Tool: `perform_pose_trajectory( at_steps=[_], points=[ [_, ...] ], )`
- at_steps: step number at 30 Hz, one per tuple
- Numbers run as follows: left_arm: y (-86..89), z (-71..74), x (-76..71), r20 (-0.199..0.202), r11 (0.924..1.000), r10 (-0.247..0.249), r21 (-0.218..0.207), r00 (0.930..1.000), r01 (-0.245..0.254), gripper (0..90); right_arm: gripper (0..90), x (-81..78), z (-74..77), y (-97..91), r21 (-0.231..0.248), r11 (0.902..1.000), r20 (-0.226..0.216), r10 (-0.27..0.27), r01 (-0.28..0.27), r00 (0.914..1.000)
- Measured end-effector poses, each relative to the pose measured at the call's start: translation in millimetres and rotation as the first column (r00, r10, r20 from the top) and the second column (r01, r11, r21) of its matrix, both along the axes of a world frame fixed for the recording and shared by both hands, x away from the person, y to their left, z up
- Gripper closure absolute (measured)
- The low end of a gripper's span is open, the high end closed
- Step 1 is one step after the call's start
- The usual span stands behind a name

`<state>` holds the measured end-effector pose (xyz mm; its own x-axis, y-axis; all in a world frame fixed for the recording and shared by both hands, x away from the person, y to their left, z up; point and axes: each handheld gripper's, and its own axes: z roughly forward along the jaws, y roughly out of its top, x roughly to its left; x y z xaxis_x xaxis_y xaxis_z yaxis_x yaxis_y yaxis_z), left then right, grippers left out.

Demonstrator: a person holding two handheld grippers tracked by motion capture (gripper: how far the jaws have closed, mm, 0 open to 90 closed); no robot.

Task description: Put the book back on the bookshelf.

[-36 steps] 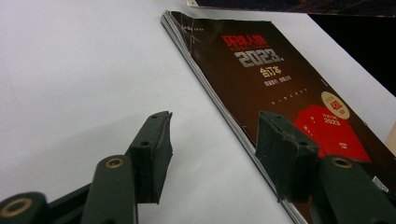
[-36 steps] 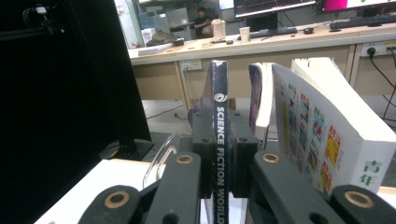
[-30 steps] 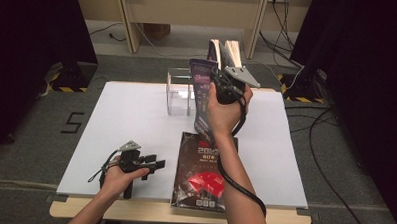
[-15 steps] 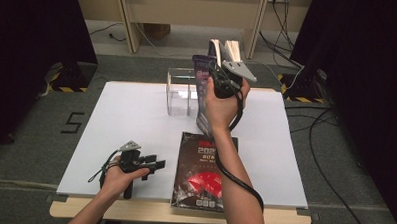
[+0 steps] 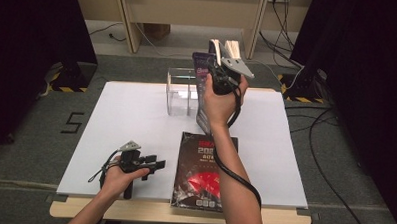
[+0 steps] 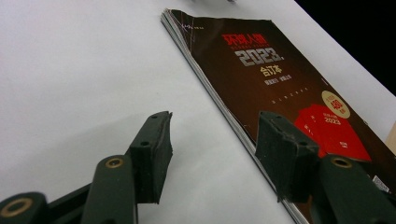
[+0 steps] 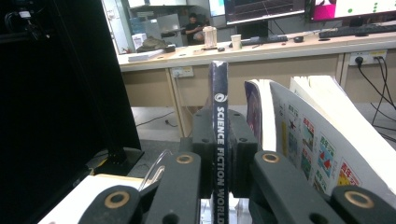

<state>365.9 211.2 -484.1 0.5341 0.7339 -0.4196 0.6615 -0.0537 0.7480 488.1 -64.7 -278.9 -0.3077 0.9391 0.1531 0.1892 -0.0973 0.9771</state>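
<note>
My right gripper [image 5: 215, 72] is raised above the far middle of the table, shut on a purple magazine [image 5: 201, 97] that hangs upright from it. In the right gripper view the spine [image 7: 219, 140], lettered "Science Fiction World", is pinched between the two pads of the right gripper [image 7: 219, 154]. Pale fanned pages [image 7: 313, 135] stand just right of the jaws; I cannot tell if they belong to the same magazine. My left gripper [image 5: 157, 164] rests on the table near the front left, open with nothing between its jaws. A dark magazine with red print [image 5: 204, 174] lies flat beside it, right of the left gripper [image 6: 212, 140].
A clear plastic holder [image 5: 182, 91] stands at the far middle of the white table [image 5: 111, 119], just left of the hanging magazine. Cables run over the floor at the right. Dark curtains hang on both sides.
The right hand has risen slightly with the purple magazine still in its jaws. The left hand and its gripper have stayed in place.
</note>
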Motion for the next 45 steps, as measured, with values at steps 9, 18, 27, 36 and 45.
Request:
perform_pose_trajectory(
  at_steps=[9, 18, 27, 36, 45],
  points=[
    [-0.2, -0.2, 0.0, -0.001, 1.0, -0.001, -0.003, 1.0, 0.001, 44.6, 84.6, 6.5, 0.9, 6.2, 0.001, 1.0, 0.009, -0.003, 0.003, 1.0],
    [0.6, -0.1, 0.2, -0.003, 1.0, -0.001, -0.002, 1.0, 0.001, 44.7, 84.5, 14.1, 1.0, 11.3, -0.003, 1.0, 0.019, -0.003, 0.003, 0.9998],
    [0.8, -0.4, -0.1, -0.007, 1.0, -0.001, 0.001, 1.0, 0.001, 44.7, 84.6, 23.9, -1.4, 15.0, -0.009, 0.9998, 0.02, -0.017, 0.018, 0.9997],
    [0.4, -1.7, -0.2, -0.011, 1.0, -0.005, 0.003, 0.9999, 0.005, 44.7, 84.5, 33.1, -0.8, 16.4, -0.006, 0.9994, 0.021, -0.035, 0.035, 0.9992],
    [1.6, -1.8, 0.3, -0.014, 1.0, 0.0, 0.001, 0.9999, 0.0, 44.7, 84.6, 41.7, -2.7, 16.9, 0.009, 0.9988, 0.02, -0.049, 0.049, 0.9986]
  ],
)
